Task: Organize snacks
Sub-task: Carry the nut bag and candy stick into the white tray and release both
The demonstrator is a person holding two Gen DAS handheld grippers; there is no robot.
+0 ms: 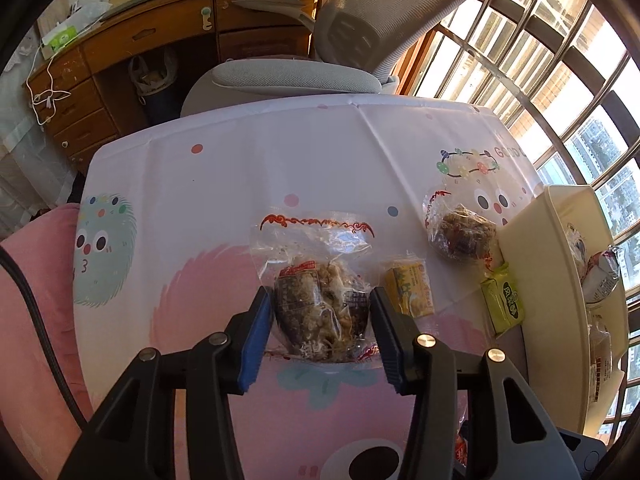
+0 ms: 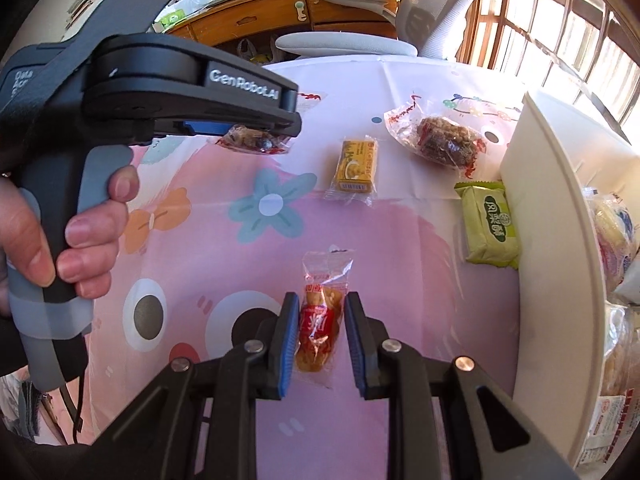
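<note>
Left wrist view
- Your left gripper [image 1: 320, 312]: you have its blue pads clamped on a clear bag of brown puffed-grain snack [image 1: 320, 300], one pad on each side of the lump inside.
- Bag in your grip: its sealed top with the red scroll print points away from you, over the cartoon tablecloth [image 1: 180, 184]. From this view you cannot tell whether it touches the cloth.
- Yellow snack packet [image 1: 410, 290]: lies on the cloth just right of your right-hand pad, apart from it.
- Second clear bag of brown snack [image 1: 460, 232]: rests farther right, up against the wall of the cream storage bin [image 1: 532, 232].
- Green pastry packet [image 1: 503, 300]: lies against the same bin wall, nearer to you than the second bag.
- Bin contents: wrapped snacks lie inside, too blurred to name.
- Background: grey office chair [image 1: 320, 76] at the far table edge, wooden desk [image 1: 140, 40] behind it.

Right wrist view
- Your right gripper [image 2: 322, 332]: its jaws stand narrow around a small red-and-orange snack pack [image 2: 320, 328]; both pads meet the pack's sides, so it is gripped.
- Snack pack: it points lengthwise away from you, over the pink part of the cloth.
- Your left hand [image 2: 76, 232]: wraps the grey handle of the left gripper at the upper left, the clear bag hanging from its jaws above the cloth.
- Remaining items: the yellow packet sits mid-table, the second clear bag beyond it to the right, the green packet touching the bin wall.
</note>
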